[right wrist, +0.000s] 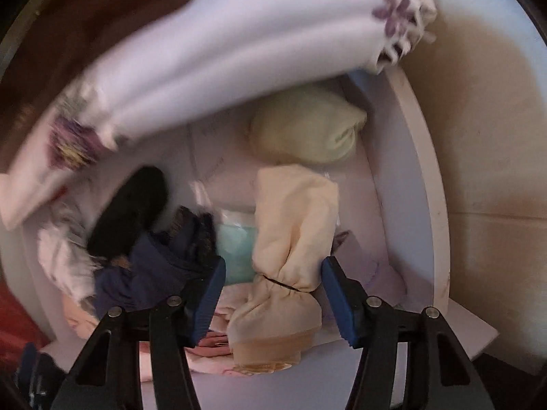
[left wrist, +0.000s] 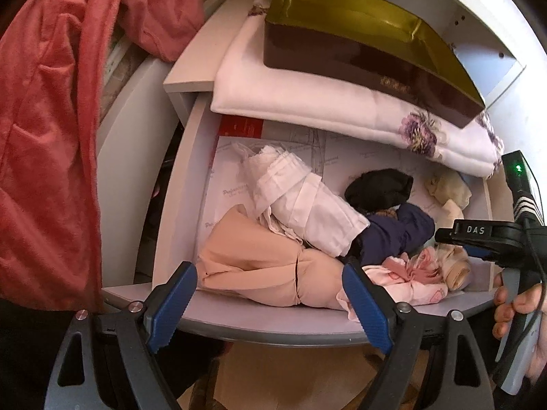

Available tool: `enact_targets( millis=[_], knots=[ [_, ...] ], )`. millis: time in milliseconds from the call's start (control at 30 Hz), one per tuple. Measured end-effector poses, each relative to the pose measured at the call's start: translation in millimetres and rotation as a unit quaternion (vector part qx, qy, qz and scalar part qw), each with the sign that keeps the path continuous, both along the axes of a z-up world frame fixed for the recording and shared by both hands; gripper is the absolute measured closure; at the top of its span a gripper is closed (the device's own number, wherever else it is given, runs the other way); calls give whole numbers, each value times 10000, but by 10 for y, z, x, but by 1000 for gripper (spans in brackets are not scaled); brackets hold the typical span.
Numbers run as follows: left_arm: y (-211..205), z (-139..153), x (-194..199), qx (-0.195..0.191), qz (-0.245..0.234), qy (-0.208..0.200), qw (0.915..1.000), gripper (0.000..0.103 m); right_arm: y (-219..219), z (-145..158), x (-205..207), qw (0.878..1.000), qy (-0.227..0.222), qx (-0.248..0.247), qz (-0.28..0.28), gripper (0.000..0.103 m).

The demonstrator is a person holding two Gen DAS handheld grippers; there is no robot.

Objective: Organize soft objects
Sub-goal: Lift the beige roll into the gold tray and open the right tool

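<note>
An open white drawer [left wrist: 273,317] holds several rolled soft bundles. A peach bundle [left wrist: 259,266] lies at the front, with a white roll [left wrist: 307,212], a navy bundle [left wrist: 396,235], a black one [left wrist: 379,188] and a pink one [left wrist: 410,276] around it. My left gripper [left wrist: 270,304] hangs open over the drawer's front edge, its jaws wide with nothing held. My right gripper [right wrist: 273,294] points down into the drawer's right end. A cream tied bundle [right wrist: 294,225] lies between its jaws, and the left pad stands apart from it. From the left wrist view, the right gripper [left wrist: 448,242] reaches in from the right.
A folded white cloth with purple flowers [left wrist: 307,102] overhangs the drawer on the shelf above, with a brown and gold tin [left wrist: 359,51] on it. Red garments [left wrist: 44,136] hang at the left. A pale green bundle [right wrist: 307,126] sits at the drawer's back right. A hand [left wrist: 519,311] holds the right gripper's handle.
</note>
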State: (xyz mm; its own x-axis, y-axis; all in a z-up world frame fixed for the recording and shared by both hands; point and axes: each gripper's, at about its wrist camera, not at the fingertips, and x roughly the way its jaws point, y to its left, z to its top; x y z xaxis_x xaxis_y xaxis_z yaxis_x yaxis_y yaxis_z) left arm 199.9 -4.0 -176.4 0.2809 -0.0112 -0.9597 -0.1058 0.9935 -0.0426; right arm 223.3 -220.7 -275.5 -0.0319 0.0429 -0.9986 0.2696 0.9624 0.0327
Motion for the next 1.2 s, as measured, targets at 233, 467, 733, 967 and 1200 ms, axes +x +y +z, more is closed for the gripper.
enact_targets(
  millis=[233, 467, 733, 967, 1200],
  knots=[
    [-2, -91, 18, -63, 13, 132, 9999, 17, 90, -4, -80, 9997, -48, -90, 222, 70],
    [-88, -292, 81, -151, -296, 465, 9984, 27, 132, 334, -201, 9979, -551, 119, 309, 70],
    [-250, -507, 135, -131, -609, 728, 9954, 34, 166, 796, -410, 9903, -1103, 381, 758, 70],
    [-243, -662, 181, -89, -543, 939, 9941, 42, 319, 1373, -445, 9703, -1911, 822, 1236, 70],
    [-225, -736, 203, -179, -438, 1023, 9936, 42, 535, 2004, 70, 9451, -2797, 777, 1503, 70]
  ],
)
